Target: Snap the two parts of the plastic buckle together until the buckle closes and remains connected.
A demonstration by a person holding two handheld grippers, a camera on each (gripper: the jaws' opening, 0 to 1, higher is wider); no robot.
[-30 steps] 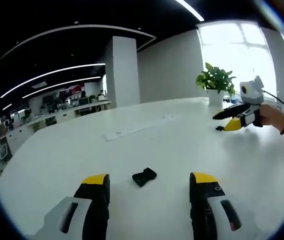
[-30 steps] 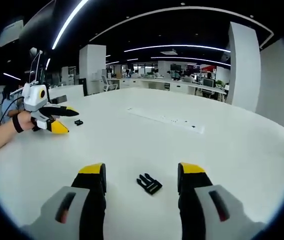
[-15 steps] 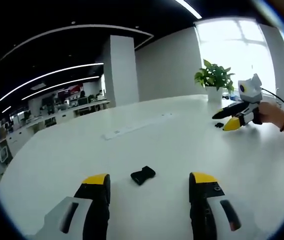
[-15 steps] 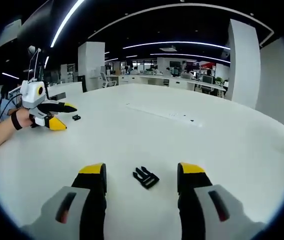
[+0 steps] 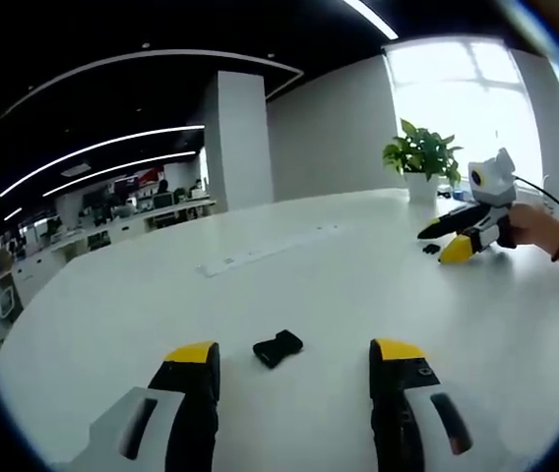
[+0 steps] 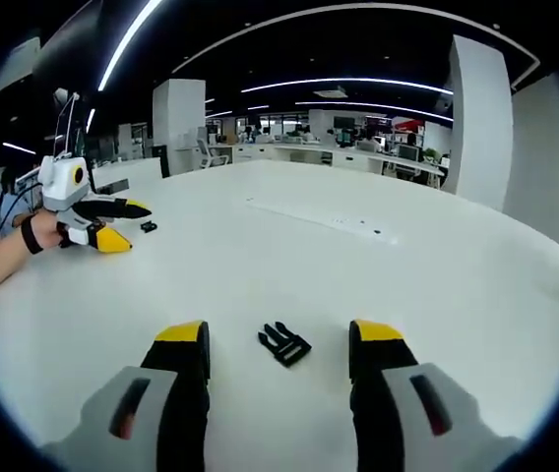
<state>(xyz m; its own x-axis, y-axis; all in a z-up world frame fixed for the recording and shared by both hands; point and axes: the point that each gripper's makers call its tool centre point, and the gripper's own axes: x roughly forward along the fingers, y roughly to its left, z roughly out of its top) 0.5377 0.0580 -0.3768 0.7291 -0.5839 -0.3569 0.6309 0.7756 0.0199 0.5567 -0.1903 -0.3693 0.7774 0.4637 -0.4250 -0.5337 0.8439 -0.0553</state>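
Note:
On the white table [image 5: 289, 285], a black socket half of the buckle [image 5: 278, 347] lies just ahead of my left gripper [image 5: 292, 358], whose yellow-tipped jaws stand open on either side of it. In the right gripper view the black pronged half [image 6: 283, 343] lies between the open jaws of my right gripper [image 6: 278, 340]. The right gripper [image 5: 455, 236] is also seen far right in the left gripper view, near the pronged half [image 5: 431, 249]. The left gripper [image 6: 112, 224] appears at far left in the right gripper view, beside the socket half [image 6: 148, 226].
A potted green plant [image 5: 423, 162] stands at the table's far edge by a bright window. A flat white strip [image 5: 270, 249] lies along the table's middle, also seen as the strip [image 6: 309, 217]. A white pillar [image 5: 235, 143] and office desks stand beyond the table.
Both views have shifted slightly: each buckle half now sits a little further left between its gripper's jaws. The jaws stay open and the parts rest on the table.

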